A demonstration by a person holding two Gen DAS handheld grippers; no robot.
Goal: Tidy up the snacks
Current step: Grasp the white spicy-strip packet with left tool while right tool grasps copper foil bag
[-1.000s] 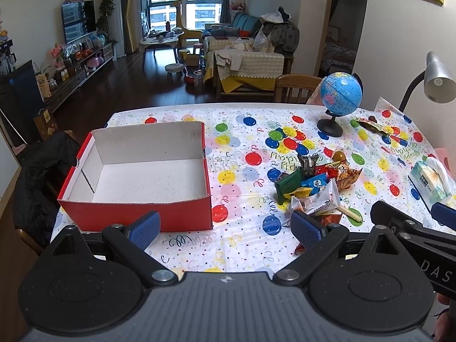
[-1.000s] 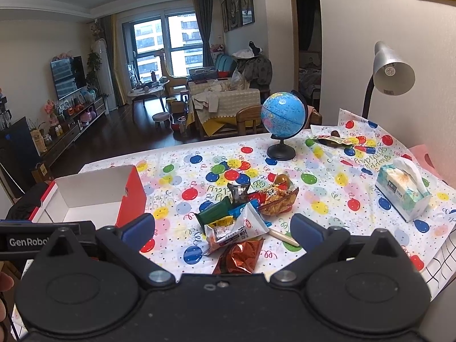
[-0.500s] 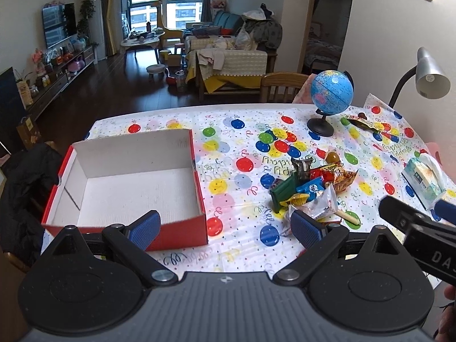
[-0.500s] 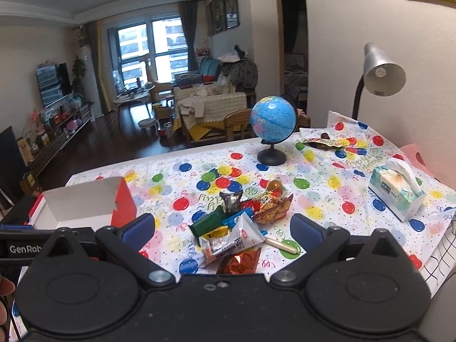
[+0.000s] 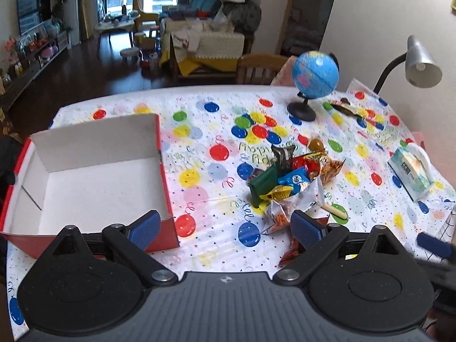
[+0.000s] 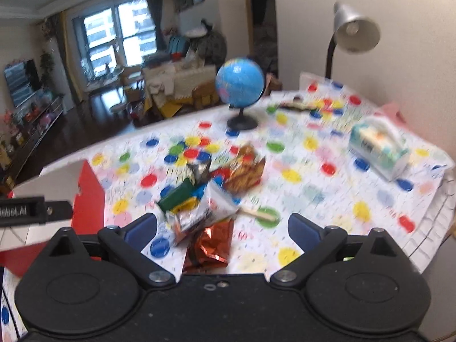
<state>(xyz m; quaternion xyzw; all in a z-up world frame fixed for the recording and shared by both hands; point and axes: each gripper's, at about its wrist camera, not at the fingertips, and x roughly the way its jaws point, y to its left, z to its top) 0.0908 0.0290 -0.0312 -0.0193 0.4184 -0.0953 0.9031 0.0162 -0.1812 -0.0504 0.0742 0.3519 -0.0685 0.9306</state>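
Right wrist | right tool (image 6: pixel 222 232) tilted down over snack pile (image 6: pixel 211 196), jaws spread, just narrowing, nothing gripped

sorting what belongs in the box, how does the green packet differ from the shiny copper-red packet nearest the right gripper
The green packet is dark, matte and flat-sided like a bar; the copper-red packet is glossy, crinkled foil. The green packet lies in the snack pile, propped among other wrappers; the copper-red packet lies at the pile's near edge, flat on the tablecloth, between the open fingers of the right gripper, untouched. Both are outside the red box.
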